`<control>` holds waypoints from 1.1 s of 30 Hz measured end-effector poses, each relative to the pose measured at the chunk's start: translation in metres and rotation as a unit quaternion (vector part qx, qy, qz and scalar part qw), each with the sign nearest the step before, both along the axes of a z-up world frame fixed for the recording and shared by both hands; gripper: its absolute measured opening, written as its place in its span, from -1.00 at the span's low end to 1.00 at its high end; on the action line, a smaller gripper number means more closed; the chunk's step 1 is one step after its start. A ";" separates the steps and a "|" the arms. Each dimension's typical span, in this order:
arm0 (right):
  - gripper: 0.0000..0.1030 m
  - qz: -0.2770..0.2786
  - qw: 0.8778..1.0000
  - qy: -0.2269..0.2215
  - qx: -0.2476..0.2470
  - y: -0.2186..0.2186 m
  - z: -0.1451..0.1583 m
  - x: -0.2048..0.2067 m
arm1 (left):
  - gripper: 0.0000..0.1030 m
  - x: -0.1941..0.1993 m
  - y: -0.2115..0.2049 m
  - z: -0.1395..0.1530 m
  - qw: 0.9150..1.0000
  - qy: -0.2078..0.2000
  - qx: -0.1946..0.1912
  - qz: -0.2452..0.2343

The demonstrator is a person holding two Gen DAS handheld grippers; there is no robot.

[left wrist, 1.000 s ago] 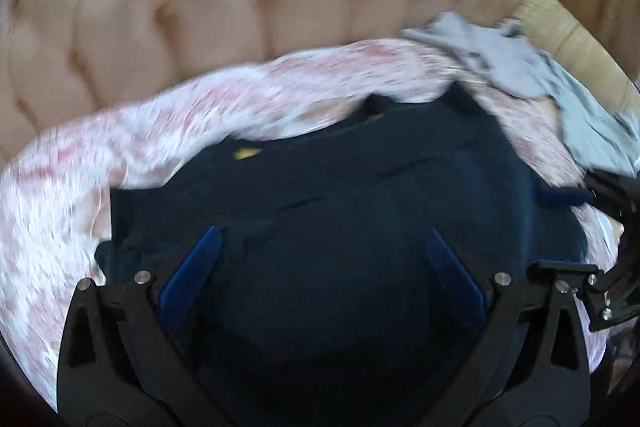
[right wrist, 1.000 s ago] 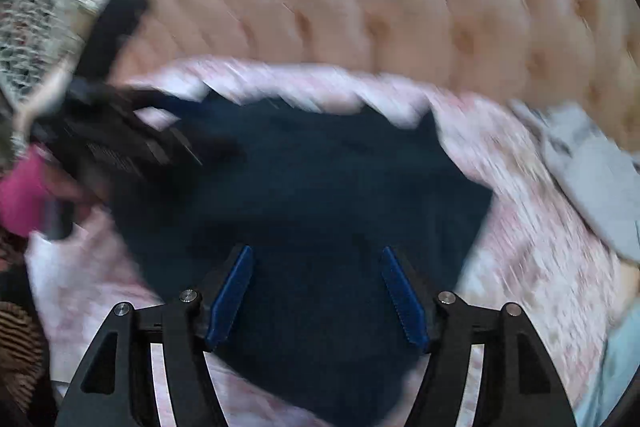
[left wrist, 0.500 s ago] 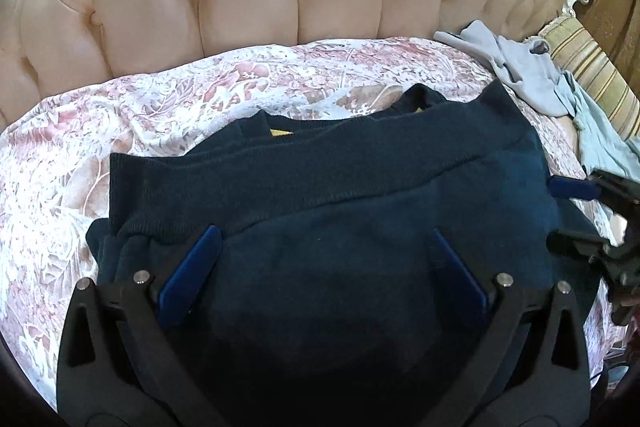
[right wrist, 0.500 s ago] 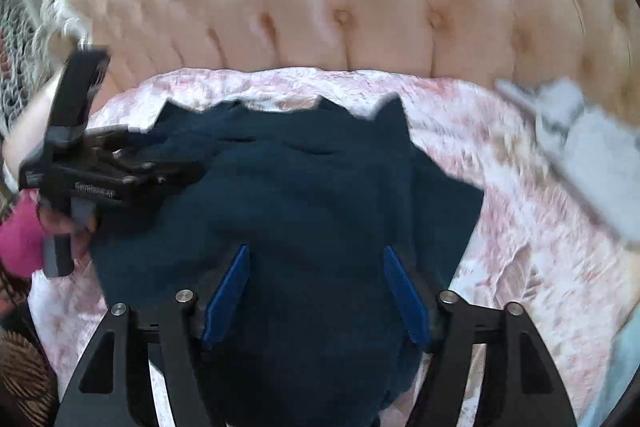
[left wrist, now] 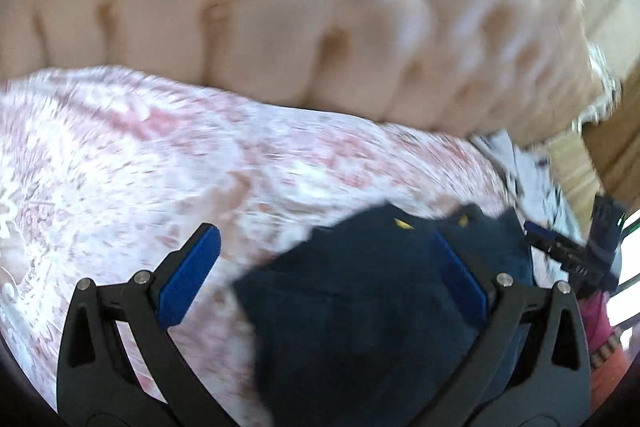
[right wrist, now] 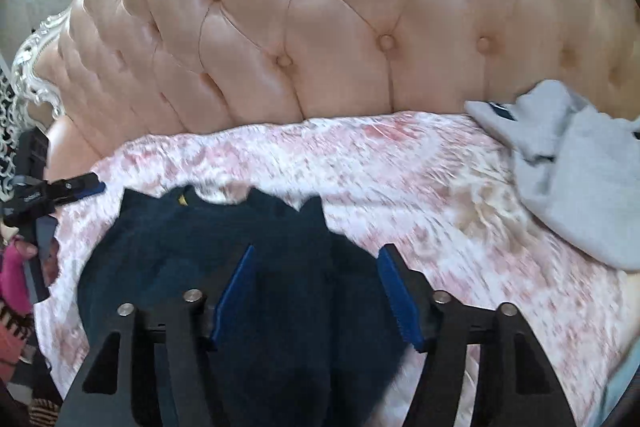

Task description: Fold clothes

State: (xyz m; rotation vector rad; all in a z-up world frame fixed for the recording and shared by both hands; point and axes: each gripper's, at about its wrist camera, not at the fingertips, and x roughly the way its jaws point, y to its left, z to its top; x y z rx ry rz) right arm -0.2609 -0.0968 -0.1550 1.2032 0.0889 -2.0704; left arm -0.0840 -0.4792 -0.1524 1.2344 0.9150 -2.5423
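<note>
Lying on a pink-and-white floral bedspread (right wrist: 400,163), a dark navy sweater (right wrist: 240,255) is seen in both wrist views, folded into a compact shape below a tufted peach headboard (right wrist: 320,27). Only in the right wrist view is a grey garment (right wrist: 576,163) shown, heaped at the bedspread's right side against the headboard, well apart from the sweater; a sharp outline of the sweater's upper edge, with a small yellow label (right wrist: 183,199) at the neckline, is also given there. The left wrist view is heavily blurred, yet two yellow marks are made out near the sweater's top edge (left wrist: 403,223).

The right gripper (right wrist: 316,287) is held with its blue-padded jaws spread apart above the sweater's right half, nothing being pinched between them. The left gripper (left wrist: 324,267) is likewise spread wide, one finger (left wrist: 188,279) over bare bedspread and the other over the sweater. Each gripper is glimpsed at the edge of the other's view. The sweater's surface appears smooth, its far edge marked by uneven points.
</note>
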 end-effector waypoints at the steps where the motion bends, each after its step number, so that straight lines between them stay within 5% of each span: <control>1: 0.11 0.004 1.000 -0.002 -0.001 -0.004 -0.002 -0.004 | 1.00 0.000 -0.002 -0.003 1.000 -0.002 0.002 -0.001; 7: -0.38 0.028 0.999 -0.025 0.033 -0.027 -0.020 -0.017 | 1.00 -0.005 -0.003 -0.016 1.000 -0.014 0.002 -0.019; 9: -0.79 0.031 0.999 -0.013 0.032 -0.027 -0.016 -0.013 | 1.00 -0.007 -0.004 -0.021 1.000 -0.018 0.002 -0.025; 20: -0.79 0.032 0.999 0.021 0.013 -0.023 -0.002 -0.003 | 0.98 -0.033 0.021 -0.025 0.995 -0.033 -0.044 -0.084; 21: -0.79 0.031 0.999 0.020 0.013 -0.022 -0.002 -0.003 | 0.84 -0.035 0.023 -0.026 0.995 -0.033 -0.046 -0.087; 24: -0.79 0.028 0.999 0.018 0.012 -0.021 -0.004 -0.004 | -0.05 -0.039 0.029 -0.031 0.991 -0.052 -0.073 -0.099; 29: -0.79 0.023 1.000 0.015 0.011 -0.020 -0.007 -0.004 | -0.35 -0.035 0.040 -0.035 0.985 -0.056 -0.112 -0.118; 31: -0.79 0.021 1.000 0.014 0.010 -0.019 -0.008 -0.004 | -0.83 -0.033 0.042 -0.034 0.985 -0.048 -0.114 -0.119; 33: -0.79 0.019 1.000 0.013 0.009 -0.019 -0.009 -0.004 | -0.87 -0.034 0.044 -0.034 0.985 -0.045 -0.117 -0.122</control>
